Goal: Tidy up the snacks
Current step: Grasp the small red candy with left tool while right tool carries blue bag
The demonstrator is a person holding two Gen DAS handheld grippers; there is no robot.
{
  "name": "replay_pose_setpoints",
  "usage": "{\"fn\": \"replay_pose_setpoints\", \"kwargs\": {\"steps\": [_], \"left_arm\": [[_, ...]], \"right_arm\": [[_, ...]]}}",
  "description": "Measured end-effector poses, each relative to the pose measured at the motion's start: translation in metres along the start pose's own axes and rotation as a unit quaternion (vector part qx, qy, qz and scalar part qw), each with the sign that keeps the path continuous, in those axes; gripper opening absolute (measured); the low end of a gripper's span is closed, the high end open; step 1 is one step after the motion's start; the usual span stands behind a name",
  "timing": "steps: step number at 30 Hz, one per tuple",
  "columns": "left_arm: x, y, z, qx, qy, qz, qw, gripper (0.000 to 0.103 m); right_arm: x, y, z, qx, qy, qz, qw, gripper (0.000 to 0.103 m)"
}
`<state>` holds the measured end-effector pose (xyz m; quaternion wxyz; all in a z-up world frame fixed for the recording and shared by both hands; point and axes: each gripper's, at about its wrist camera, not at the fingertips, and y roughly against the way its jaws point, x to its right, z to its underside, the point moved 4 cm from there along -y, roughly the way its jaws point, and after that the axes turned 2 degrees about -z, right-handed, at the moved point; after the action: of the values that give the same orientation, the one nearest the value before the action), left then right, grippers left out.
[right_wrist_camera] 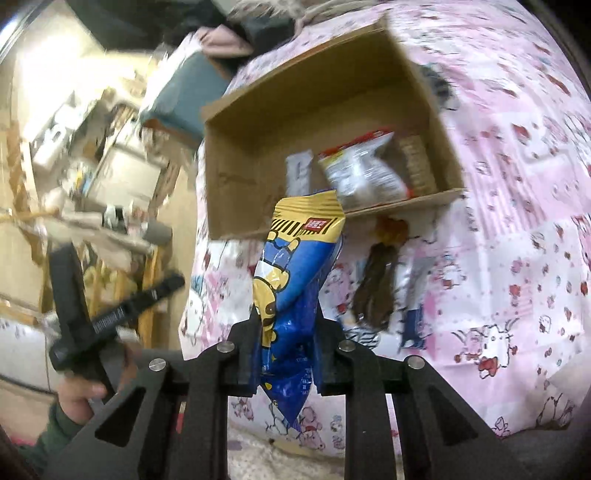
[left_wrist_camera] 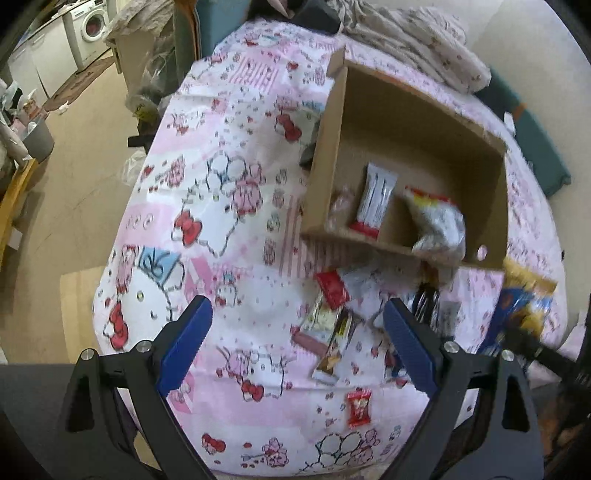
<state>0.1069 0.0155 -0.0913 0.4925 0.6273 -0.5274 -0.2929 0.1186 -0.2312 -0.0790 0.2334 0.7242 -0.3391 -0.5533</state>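
Note:
An open cardboard box [left_wrist_camera: 332, 122] [right_wrist_camera: 236, 206] lies on a pink cartoon-print bedcover [left_wrist_camera: 229, 206]. Inside are a white-and-red bar [left_wrist_camera: 375, 201], a white crinkled snack bag [left_wrist_camera: 437, 221] [right_wrist_camera: 360, 171] and a small clear-wrapped sweet [left_wrist_camera: 341, 203]. My right gripper [right_wrist_camera: 286, 321] is shut on a blue-and-yellow snack bag [right_wrist_camera: 291, 273] [left_wrist_camera: 524, 306], held off the cover in front of the box. My left gripper [left_wrist_camera: 295, 332] stands open above loose snacks: a red packet [left_wrist_camera: 332, 290], a long stick pack [left_wrist_camera: 334, 350] and a small red sweet [left_wrist_camera: 357, 408].
A dark brown packet [right_wrist_camera: 375, 291] and more small wrappers lie on the cover below the box. A folded blanket [left_wrist_camera: 424, 40] and a teal cushion [left_wrist_camera: 539, 147] lie behind the box. Left of the bed are bare floor, a washing machine [left_wrist_camera: 92, 26] and cluttered shelves. A hand [right_wrist_camera: 85, 391] holds the left gripper's handle.

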Motion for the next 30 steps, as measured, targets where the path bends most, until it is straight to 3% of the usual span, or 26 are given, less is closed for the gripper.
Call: {"fn": "replay_pose_setpoints", "kwargs": {"steps": [4, 9, 13, 15, 22, 24, 26, 30], "left_arm": [[0.012, -0.014, 0.027, -0.041, 0.006, 0.002, 0.9991, 0.089], [0.031, -0.032, 0.064, -0.079, 0.025, 0.000, 0.9966, 0.076], [0.049, -0.053, 0.094, -0.108, 0.010, -0.002, 0.9941, 0.048], [0.059, -0.064, 0.107, -0.121, -0.020, -0.015, 0.9923, 0.043], [0.073, -0.077, 0.122, -0.130, -0.062, -0.047, 0.9884, 0.043], [0.078, -0.079, 0.125, -0.126, -0.087, -0.061, 0.9863, 0.035], [0.080, -0.080, 0.128, -0.127, -0.095, -0.066, 0.9852, 0.016], [0.087, -0.078, 0.132, -0.127, -0.107, -0.061, 0.9842, 0.014]], "right_arm": [[0.016, 0.005, 0.002, 0.020, -0.046, -0.008, 0.999, 0.022], [0.022, 0.014, -0.001, 0.029, -0.059, -0.017, 0.998, 0.022], [0.028, 0.015, -0.002, 0.026, -0.067, -0.019, 0.997, 0.022], [0.030, 0.014, -0.002, 0.026, -0.070, -0.018, 0.997, 0.022], [0.027, 0.019, -0.001, 0.028, -0.063, -0.022, 0.997, 0.022], [0.026, 0.019, -0.001, 0.028, -0.063, -0.024, 0.997, 0.022], [0.027, 0.019, -0.002, 0.028, -0.063, -0.024, 0.997, 0.022], [0.026, 0.019, -0.002, 0.028, -0.062, -0.023, 0.997, 0.022]]}}
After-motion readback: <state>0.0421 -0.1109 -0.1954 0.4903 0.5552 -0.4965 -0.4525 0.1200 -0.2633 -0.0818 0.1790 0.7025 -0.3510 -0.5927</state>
